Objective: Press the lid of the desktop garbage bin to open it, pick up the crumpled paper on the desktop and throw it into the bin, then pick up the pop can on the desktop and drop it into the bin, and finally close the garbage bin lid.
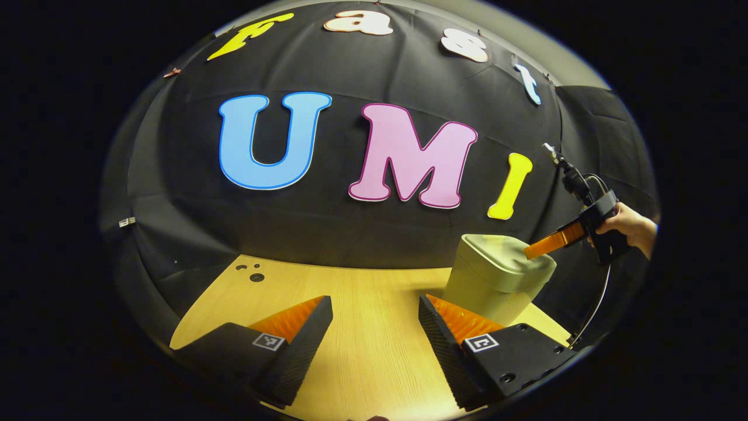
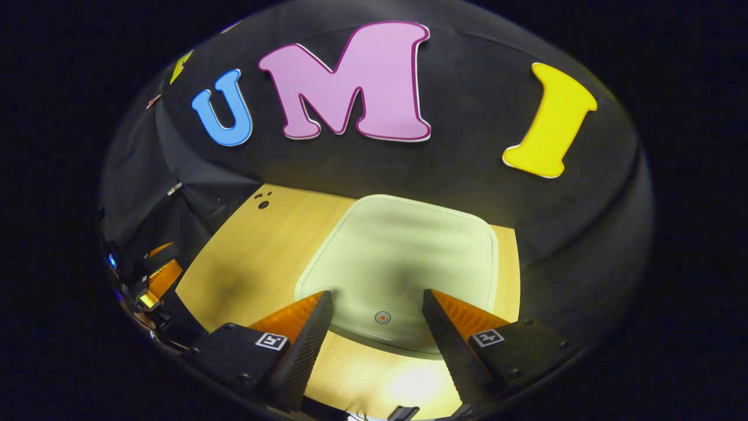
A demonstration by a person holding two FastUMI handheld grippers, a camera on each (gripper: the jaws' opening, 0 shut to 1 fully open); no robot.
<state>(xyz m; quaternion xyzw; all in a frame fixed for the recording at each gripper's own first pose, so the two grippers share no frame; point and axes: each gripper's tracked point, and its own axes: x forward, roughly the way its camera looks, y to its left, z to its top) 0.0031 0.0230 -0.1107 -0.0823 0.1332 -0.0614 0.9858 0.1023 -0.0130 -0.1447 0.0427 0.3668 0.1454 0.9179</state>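
Note:
A pale green desktop bin (image 1: 497, 280) stands on the right of the wooden table (image 1: 374, 351), lid down. My right gripper (image 1: 534, 251), held by a hand (image 1: 631, 225), reaches in from the right with its tips just over the lid's right side; whether they touch it is unclear. In the right gripper view the lid (image 2: 403, 251) lies directly below, with a small red ring mark (image 2: 382, 317) near its front edge. My right gripper (image 2: 377, 307) is open, its fingers either side of that mark. My left gripper (image 1: 374, 307) is open over bare table, left of the bin.
Black cloth walls close the table's back and sides. Small dark holes (image 1: 256, 276) mark the table's far left corner. A cable (image 1: 596, 310) hangs from the right gripper past the table's right edge. The left gripper (image 2: 155, 275) is at the far left in the right gripper view.

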